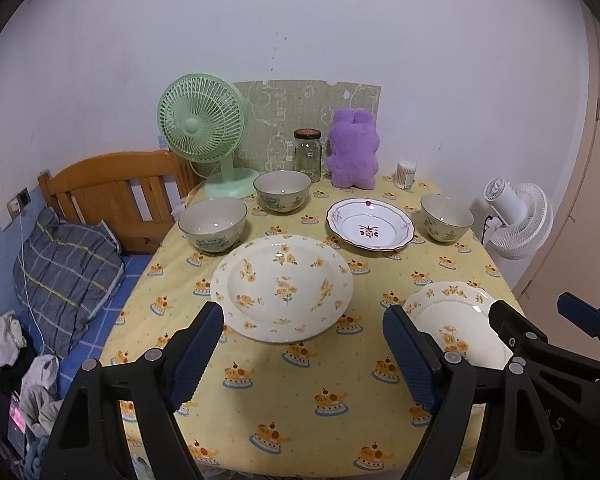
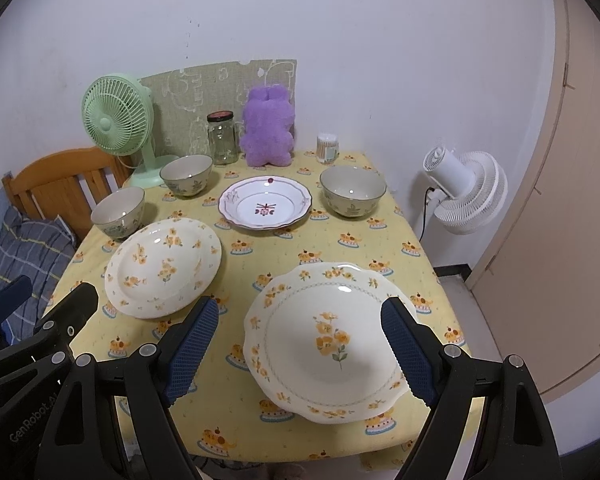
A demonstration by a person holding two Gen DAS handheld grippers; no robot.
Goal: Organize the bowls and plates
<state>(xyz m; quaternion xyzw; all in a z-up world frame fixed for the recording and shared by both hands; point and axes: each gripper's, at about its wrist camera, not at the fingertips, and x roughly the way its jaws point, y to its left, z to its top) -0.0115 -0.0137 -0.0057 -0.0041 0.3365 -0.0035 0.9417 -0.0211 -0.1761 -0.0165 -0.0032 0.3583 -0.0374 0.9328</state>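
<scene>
On the yellow tablecloth [image 1: 300, 392] lie a large round floral plate [image 1: 282, 286], a scalloped floral plate [image 1: 456, 320] and a white plate with a red motif [image 1: 370, 228]. Three bowls stand behind them [image 1: 213, 224] [image 1: 282, 190] [image 1: 446, 216]. My left gripper [image 1: 304, 316] hovers open just before the round plate, holding nothing. My right gripper [image 2: 302, 308] hangs open above the scalloped plate [image 2: 328, 340], its pads clear of the plate. In the right wrist view the round plate [image 2: 164, 266] is at the left and the red-motif plate [image 2: 265, 204] is behind.
Along the back wall stand a green fan [image 1: 200, 120], a glass jar [image 1: 307, 154], a purple plush toy [image 1: 354, 152] and a box of cotton swabs [image 1: 405, 172]. A white fan [image 2: 466, 190] stands off the table's right edge. A wooden headboard [image 1: 112, 188] and pillow [image 1: 64, 264] lie left.
</scene>
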